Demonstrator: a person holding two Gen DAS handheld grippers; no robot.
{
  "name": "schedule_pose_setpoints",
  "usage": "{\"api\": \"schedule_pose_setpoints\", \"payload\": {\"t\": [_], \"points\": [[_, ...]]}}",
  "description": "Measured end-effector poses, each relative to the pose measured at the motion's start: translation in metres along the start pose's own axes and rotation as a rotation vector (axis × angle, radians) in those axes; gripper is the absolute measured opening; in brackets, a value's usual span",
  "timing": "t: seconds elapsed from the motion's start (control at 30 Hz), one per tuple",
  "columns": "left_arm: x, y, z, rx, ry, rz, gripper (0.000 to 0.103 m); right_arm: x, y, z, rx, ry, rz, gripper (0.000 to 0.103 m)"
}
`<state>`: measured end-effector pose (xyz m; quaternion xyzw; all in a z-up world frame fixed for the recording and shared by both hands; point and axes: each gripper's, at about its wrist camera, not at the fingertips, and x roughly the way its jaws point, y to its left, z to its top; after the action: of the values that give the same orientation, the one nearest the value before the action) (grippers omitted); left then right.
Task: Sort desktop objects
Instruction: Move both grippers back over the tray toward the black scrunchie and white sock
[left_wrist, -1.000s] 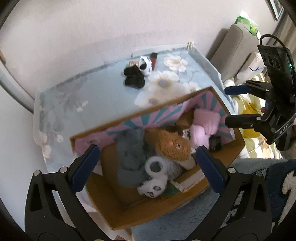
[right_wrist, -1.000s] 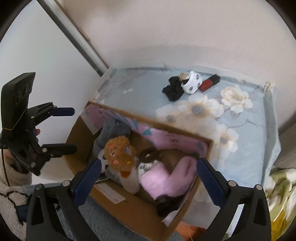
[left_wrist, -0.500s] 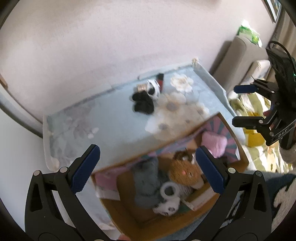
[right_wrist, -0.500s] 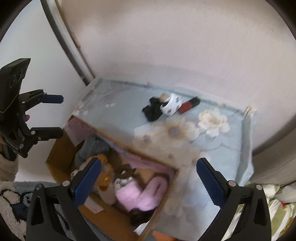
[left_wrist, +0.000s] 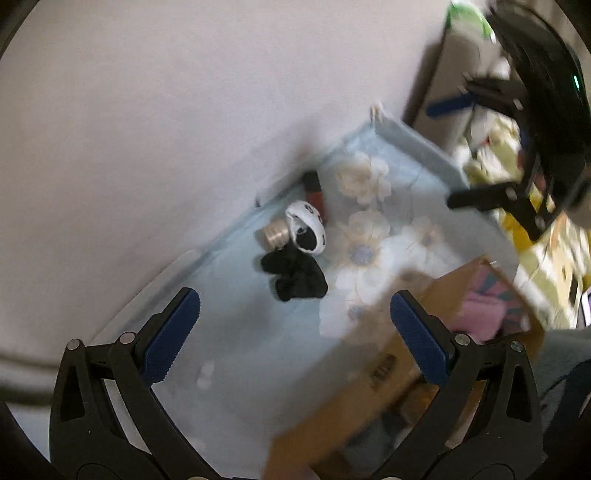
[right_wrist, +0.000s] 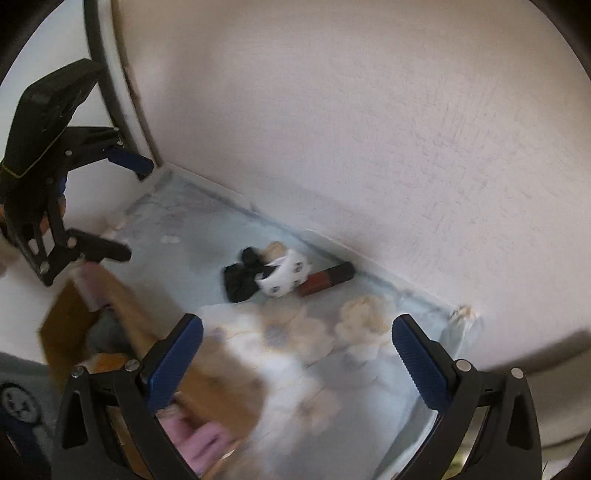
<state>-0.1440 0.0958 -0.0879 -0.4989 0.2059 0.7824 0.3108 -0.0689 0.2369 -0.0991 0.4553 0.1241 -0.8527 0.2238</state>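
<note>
Objects: a black cloth (left_wrist: 295, 275), a white spotted band (left_wrist: 306, 227), a round cap (left_wrist: 275, 233) and a dark red tube (left_wrist: 314, 192) lie clustered near the wall on the flowered table cover (left_wrist: 240, 332).
Box: a cardboard box (left_wrist: 369, 376) sits at the table's near edge, pink item inside.
Left gripper (left_wrist: 295, 336): spread wide, holding nothing.
Right gripper (right_wrist: 299, 360): spread wide, empty.

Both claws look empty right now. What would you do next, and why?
Probably move the left gripper forward to the black fabric piece. Both grippers are open and empty, and that piece lies nearest, with the spotted white band and other small items near the wall, outside the cardboard box.
</note>
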Motion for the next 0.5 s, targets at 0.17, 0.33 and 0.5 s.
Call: {"api": "schedule_pose_setpoints", "payload": {"t": [0.17, 0.33, 0.5], "points": [[0.08, 0.005, 0.006, 0.085, 0.085, -0.051, 0.101, 0.071, -0.03, -0.003, 0.008, 0.01, 0.02, 0.102], [0.114, 0.004, -0.002, 0.109, 0.104, -0.092, 0.094, 0.103, -0.028, -0.004, -0.014, -0.06, 0.108, 0.102], [0.12, 0.006, -0.003, 0.125, 0.089, -0.096, 0.094, 0.125, -0.007, 0.003, -0.175, -0.062, 0.124, 0.102]]}}
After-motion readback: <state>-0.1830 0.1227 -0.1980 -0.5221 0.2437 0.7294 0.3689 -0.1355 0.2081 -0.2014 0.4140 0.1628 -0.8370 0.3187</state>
